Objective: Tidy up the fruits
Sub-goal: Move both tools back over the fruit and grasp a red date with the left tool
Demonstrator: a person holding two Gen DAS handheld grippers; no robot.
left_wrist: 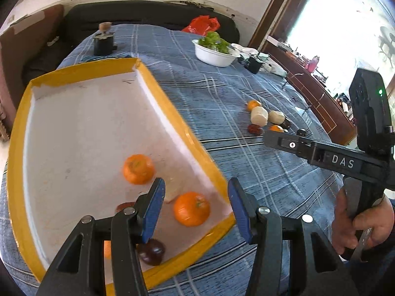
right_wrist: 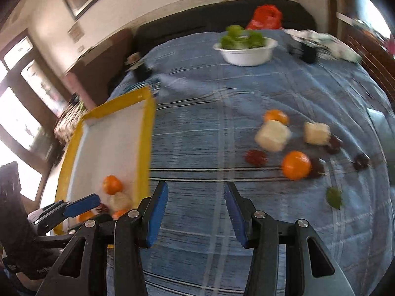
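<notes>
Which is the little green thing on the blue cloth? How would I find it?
Start at the blue checked cloth and find the pile of loose fruit around the orange. The small green fruit lies apart, nearer the camera. It is the only green piece there; its neighbours are orange, white or dark red.

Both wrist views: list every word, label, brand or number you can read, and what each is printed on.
"DAS": white letters on the black body of the right gripper, seen in the left wrist view.
Small pale print on the left gripper handle, at the lower left of the right wrist view: too blurred to read.
Papers on the wall in the right wrist view: too small to read.
Nothing else legible.
</notes>
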